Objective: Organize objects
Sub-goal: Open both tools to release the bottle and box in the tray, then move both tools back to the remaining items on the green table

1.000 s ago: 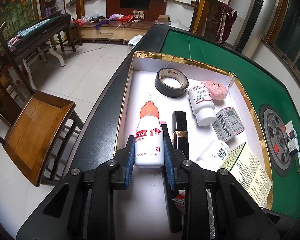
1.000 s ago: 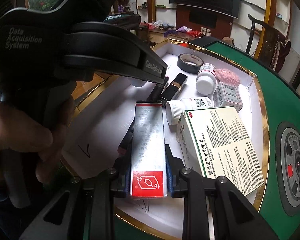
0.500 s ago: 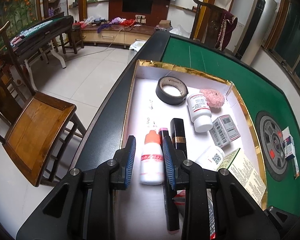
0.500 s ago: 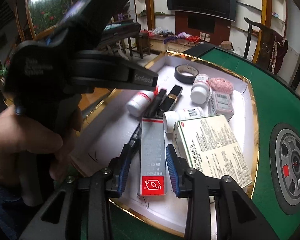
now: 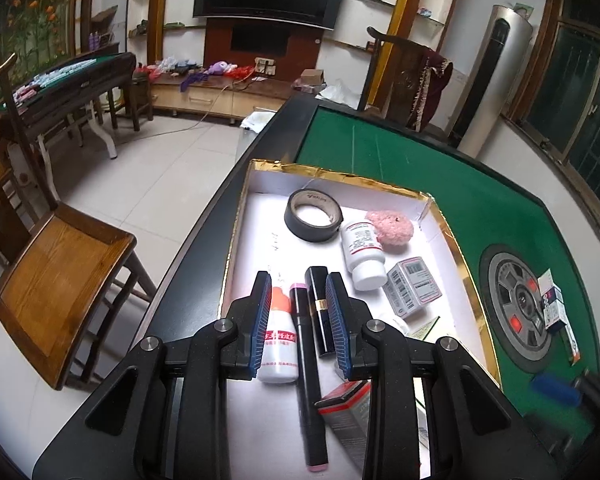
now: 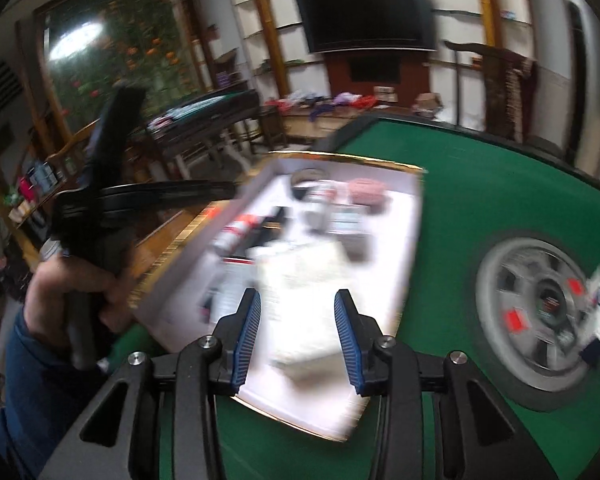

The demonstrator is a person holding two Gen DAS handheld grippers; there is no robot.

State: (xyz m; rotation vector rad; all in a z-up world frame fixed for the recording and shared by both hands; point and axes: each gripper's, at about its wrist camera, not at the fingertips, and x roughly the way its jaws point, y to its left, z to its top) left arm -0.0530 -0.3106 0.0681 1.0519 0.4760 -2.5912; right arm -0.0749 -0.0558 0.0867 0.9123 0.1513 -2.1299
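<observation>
Currently, nothing is held: the left tool (image 5: pixel 298 312) is spread wide above the white bottle (image 5: pixel 279 340) in the tray (image 5: pixel 448 236); the right tool (image 6: pixel 297 334) is likewise spread.

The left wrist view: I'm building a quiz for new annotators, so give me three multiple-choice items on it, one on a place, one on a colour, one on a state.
1. Where does the black roll of tape lie?
A. far end of the white gold-rimmed box
B. on the green felt
C. on the chair

2. What colour is the cap of the small white squeeze bottle?
A. blue
B. orange
C. black

3. How is the left tool?
A. shut on the tape
B. shut on the bottle
C. open, gripping nothing

Answers: A, the tape sits near the box's far wall; B, the cap is orange; C, the pads stand apart with the bottle lying loose.
</observation>
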